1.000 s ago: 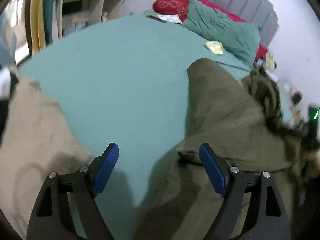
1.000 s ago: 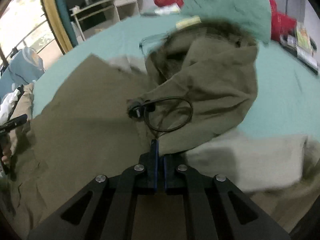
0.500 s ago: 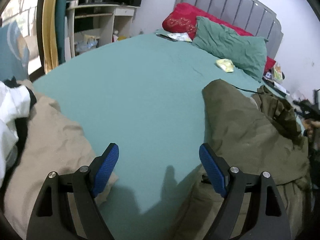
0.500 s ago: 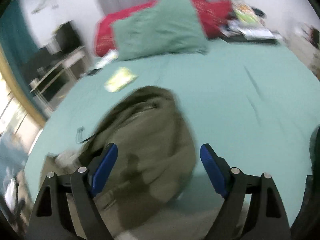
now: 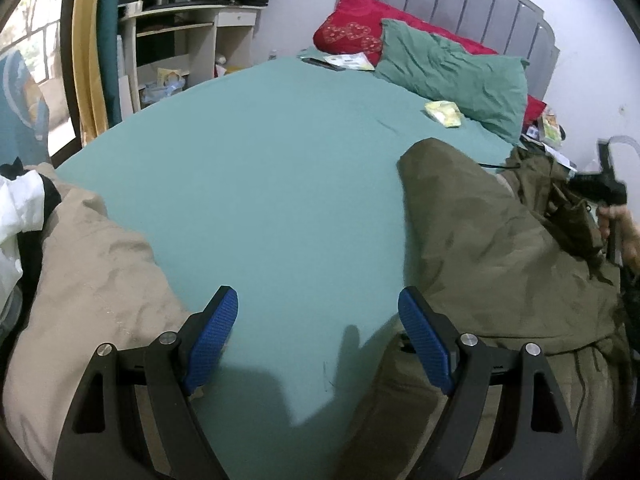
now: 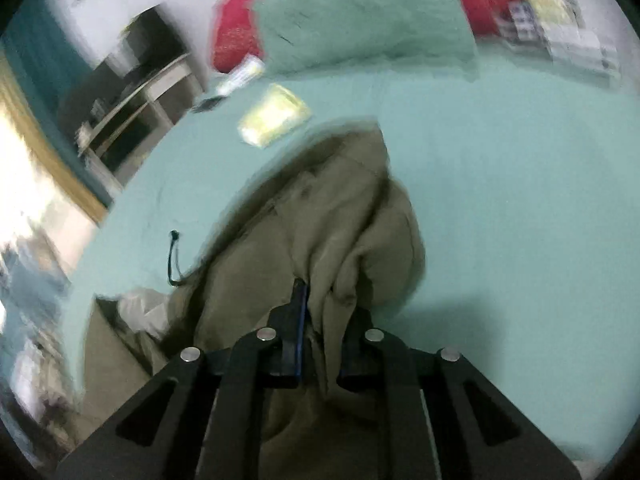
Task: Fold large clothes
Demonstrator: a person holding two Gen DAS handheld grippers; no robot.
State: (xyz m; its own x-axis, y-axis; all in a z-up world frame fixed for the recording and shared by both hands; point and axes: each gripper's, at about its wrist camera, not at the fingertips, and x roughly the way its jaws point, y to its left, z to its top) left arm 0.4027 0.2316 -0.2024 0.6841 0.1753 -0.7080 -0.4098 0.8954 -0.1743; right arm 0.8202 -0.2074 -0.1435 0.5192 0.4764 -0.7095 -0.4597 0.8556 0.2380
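Observation:
An olive green garment (image 5: 480, 240) lies crumpled on the right side of the teal bed sheet (image 5: 280, 180). My left gripper (image 5: 318, 300) hangs open above bare sheet, with the olive cloth's edge by its right finger and a beige garment (image 5: 92, 288) by its left one. In the right wrist view my right gripper (image 6: 320, 300) has its jaws closing on a bunched fold of the olive garment (image 6: 340, 208), and the cloth is pinched between the pads. A black drawstring (image 6: 174, 256) trails onto the sheet. The right gripper (image 5: 600, 188) and a hand appear at the left wrist view's far right.
A green pillow (image 5: 452, 76) and a red pillow (image 5: 352, 32) lean on the grey headboard (image 5: 460, 0). A yellow packet (image 5: 444, 112) lies near them. White cloth (image 5: 16, 208) sits at the left edge; a desk with shelves (image 5: 180, 40) stands beyond the bed.
My right gripper let go, opened wide while swinging across, and has now closed on a fold of the olive garment. The left gripper stayed open and nearly still.

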